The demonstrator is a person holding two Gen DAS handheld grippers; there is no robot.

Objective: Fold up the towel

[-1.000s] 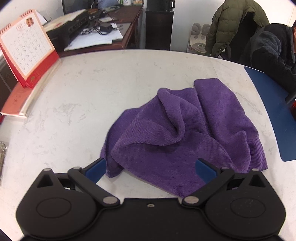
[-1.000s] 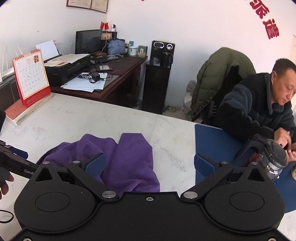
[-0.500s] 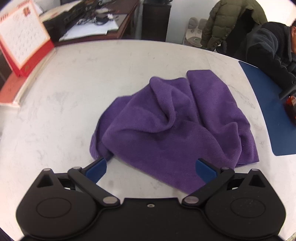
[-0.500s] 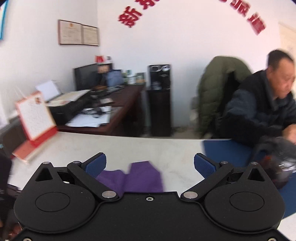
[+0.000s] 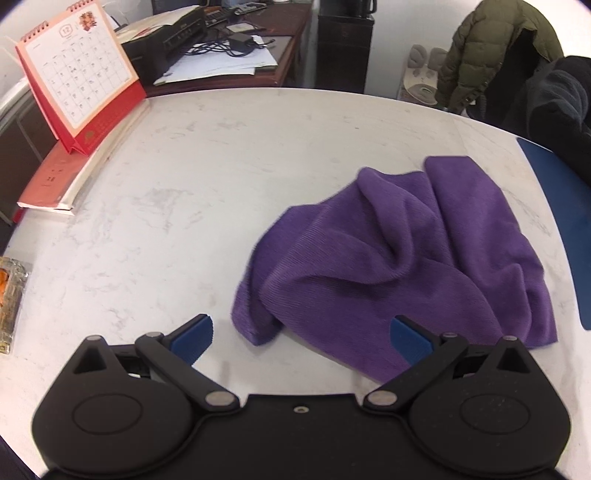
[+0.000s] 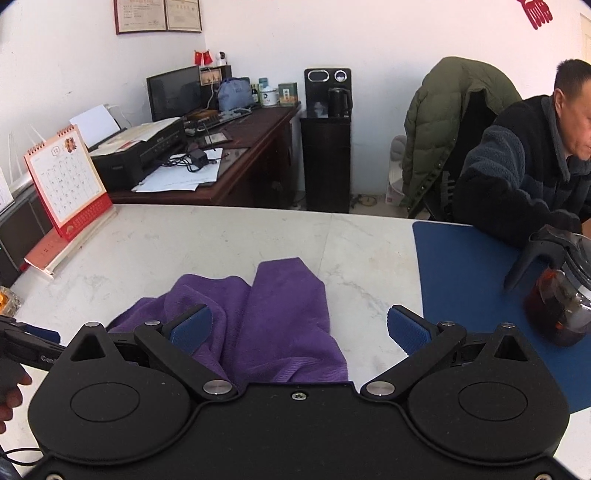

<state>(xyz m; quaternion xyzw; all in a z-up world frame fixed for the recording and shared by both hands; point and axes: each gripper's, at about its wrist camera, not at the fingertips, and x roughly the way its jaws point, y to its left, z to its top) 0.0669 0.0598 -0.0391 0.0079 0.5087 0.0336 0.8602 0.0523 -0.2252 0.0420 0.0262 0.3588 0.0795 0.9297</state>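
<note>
towel [image 5: 399,258]: ribbed matt cloth | table [image 5: 184,192]: smooth, seemingly marble | fingers [image 5: 192,338]: ridged blue pads

- Setting was an office, a small working one by the look of it.
- Dark wooden desk [image 6: 255,147] stood against the white wall, carrying a monitor [image 6: 173,92], a black printer [image 6: 140,147] and loose papers [image 6: 177,177] with a cable and adapter on top.
- Desk calendar [image 6: 66,184], red-based, stood on the white marble-patterned table [image 6: 229,240].
- Framed certificates [image 6: 159,14] hung on the wall; two small red flags [image 6: 203,57] sat above the monitor.
- Tall black water dispenser [image 6: 327,140] with a kettle stood beside the desk.
- A person in a dark fleece jacket [image 6: 517,166] sat at the table; an olive padded coat [image 6: 443,122] hung over a chair.
</note>
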